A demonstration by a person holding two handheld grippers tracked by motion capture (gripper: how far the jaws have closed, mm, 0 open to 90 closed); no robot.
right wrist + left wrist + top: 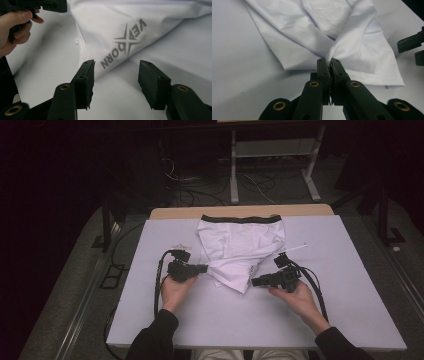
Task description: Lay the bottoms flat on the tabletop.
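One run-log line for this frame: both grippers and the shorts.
left hand-held gripper: shut on white shorts fold | right hand-held gripper: open, at printed hem, not gripping | shorts: partly folded on white table

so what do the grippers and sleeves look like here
Both the left gripper and right gripper are black, with two flat jaws on arms pinned by brass-coloured rivets, and a black cable looping back from each. The person wears dark sleeves.

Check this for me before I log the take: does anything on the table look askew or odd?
The white shorts lie crumpled, the lower legs bunched toward a point. The left gripper is shut on a pinched fold; the right gripper stands open beside the printed corner.
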